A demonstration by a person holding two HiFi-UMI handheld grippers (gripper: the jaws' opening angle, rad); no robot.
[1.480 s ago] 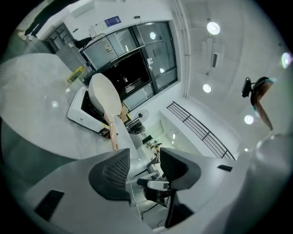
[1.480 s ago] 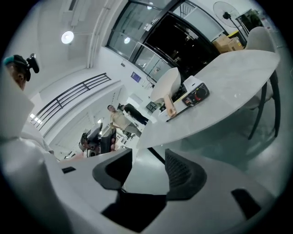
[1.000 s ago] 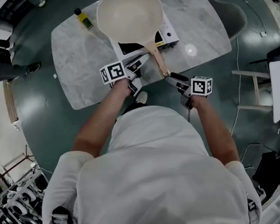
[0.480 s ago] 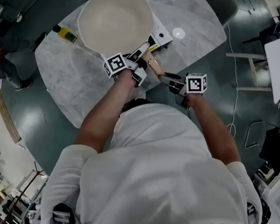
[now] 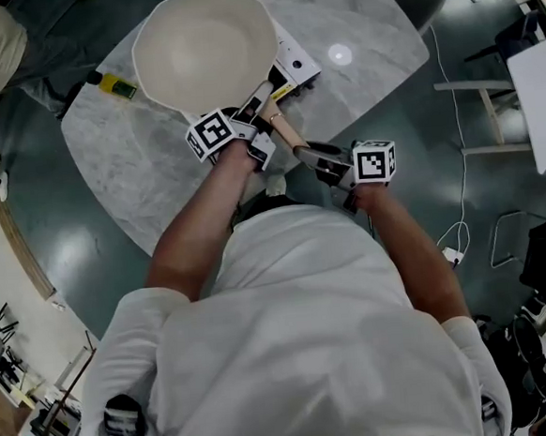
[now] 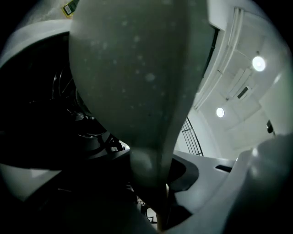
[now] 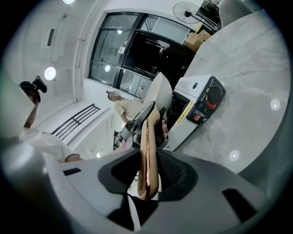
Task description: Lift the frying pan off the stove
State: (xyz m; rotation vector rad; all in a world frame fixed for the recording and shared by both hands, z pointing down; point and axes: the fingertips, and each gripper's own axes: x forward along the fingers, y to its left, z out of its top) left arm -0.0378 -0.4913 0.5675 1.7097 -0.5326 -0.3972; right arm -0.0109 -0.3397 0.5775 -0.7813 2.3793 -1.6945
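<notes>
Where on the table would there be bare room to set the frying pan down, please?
Bare marble lies right of the stove, out to the table's right edge, and at the near left, between the small bottle and the table's near edge. The middle is crowded: the frying pan covers the stove and its handle juts toward the person.

Head view overhead; gripper views close along pan handle [image 7: 147,155]
</notes>
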